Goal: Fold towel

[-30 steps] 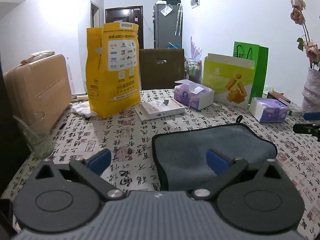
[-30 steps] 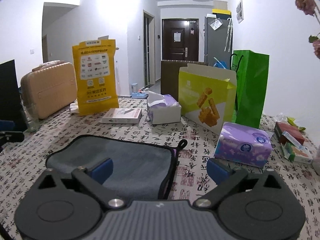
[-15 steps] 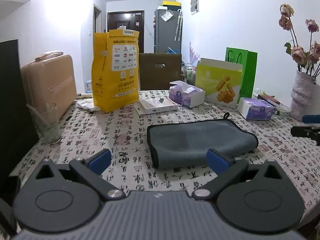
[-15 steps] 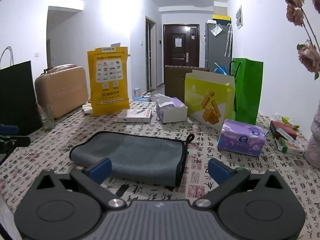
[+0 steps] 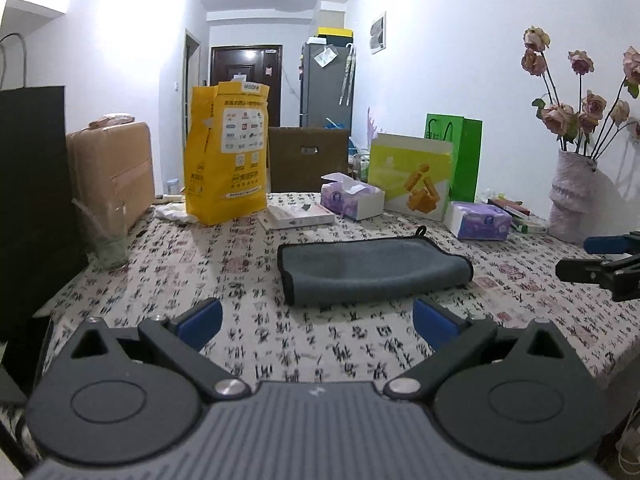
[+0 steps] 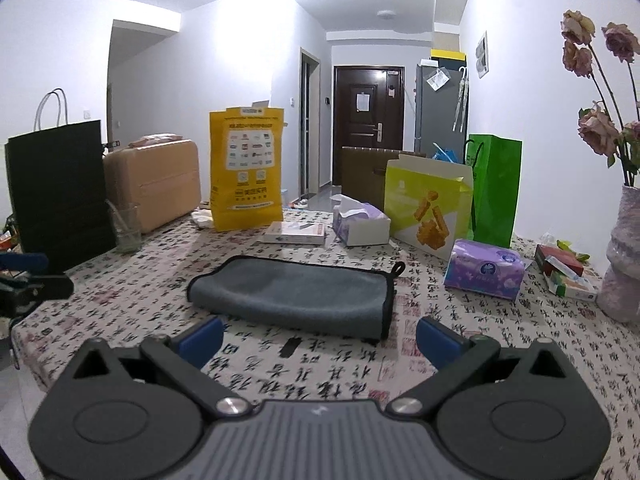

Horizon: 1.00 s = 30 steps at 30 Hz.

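A grey towel (image 5: 372,270) with black trim lies folded flat in the middle of the table; it also shows in the right wrist view (image 6: 296,294). My left gripper (image 5: 318,326) is open and empty, held back from the towel's near edge. My right gripper (image 6: 320,340) is open and empty, also short of the towel. The right gripper's side shows at the right edge of the left wrist view (image 5: 600,264), and the left gripper's side at the left edge of the right wrist view (image 6: 28,276).
The table (image 5: 160,264) has a cloth printed with calligraphy. Behind the towel stand a yellow bag (image 5: 226,160), tissue boxes (image 5: 352,200), a flat white box (image 5: 300,216), a yellow-green carton (image 5: 412,182), a green bag (image 5: 460,156). A glass (image 5: 106,236), black bag (image 6: 56,196), vase (image 5: 570,196).
Both grippers have pulled back and up from the towel, which now lies well ahead of the fingers. The towel stays folded on the table.
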Motion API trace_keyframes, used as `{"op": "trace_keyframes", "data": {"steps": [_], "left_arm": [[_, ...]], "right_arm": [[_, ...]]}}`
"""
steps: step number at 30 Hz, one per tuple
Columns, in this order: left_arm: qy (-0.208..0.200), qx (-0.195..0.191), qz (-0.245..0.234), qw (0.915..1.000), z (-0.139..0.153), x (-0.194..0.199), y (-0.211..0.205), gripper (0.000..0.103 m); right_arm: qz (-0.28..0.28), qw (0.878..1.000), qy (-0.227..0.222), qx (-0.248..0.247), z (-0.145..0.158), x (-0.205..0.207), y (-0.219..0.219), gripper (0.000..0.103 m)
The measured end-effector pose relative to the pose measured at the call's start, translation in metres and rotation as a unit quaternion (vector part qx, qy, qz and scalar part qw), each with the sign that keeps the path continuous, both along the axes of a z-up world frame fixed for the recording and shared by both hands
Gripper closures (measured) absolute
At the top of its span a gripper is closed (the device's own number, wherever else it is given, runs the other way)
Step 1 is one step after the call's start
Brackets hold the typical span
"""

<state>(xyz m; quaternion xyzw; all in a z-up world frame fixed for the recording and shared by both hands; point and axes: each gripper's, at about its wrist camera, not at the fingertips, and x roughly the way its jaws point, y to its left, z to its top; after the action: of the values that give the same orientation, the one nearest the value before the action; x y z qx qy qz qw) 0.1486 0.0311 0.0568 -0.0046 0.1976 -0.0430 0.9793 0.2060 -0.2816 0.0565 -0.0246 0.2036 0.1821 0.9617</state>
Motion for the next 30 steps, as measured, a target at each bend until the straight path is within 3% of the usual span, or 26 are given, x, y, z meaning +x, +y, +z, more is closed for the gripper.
{"op": "trace_keyframes", "data": {"steps": [7, 13, 19, 30], "left_arm": [[0.001, -0.029, 0.024, 0.9993, -0.012, -0.021, 0.010, 0.000], [-0.036, -0.010, 0.031, 0.9988, -0.013, -0.054, 0.007, 0.000], [-0.037, 0.002, 0.028, 0.9989, -0.024, -0.085, 0.007, 0.000], [-0.082, 0.023, 0.003, 0.9963, -0.039, -0.127, -0.010, 0.000]], "right_arm": [[-0.019, 0.999, -0.020, 0.025, -0.006, -0.044, 0.002, 0.000], [-0.041, 0.998, -0.032, 0.037, -0.015, -0.073, 0.003, 0.000], [-0.036, 0.998, -0.044, 0.024, -0.022, -0.101, 0.008, 0.000], [-0.014, 0.998, -0.068, 0.012, -0.041, -0.147, 0.027, 0.000]]}}
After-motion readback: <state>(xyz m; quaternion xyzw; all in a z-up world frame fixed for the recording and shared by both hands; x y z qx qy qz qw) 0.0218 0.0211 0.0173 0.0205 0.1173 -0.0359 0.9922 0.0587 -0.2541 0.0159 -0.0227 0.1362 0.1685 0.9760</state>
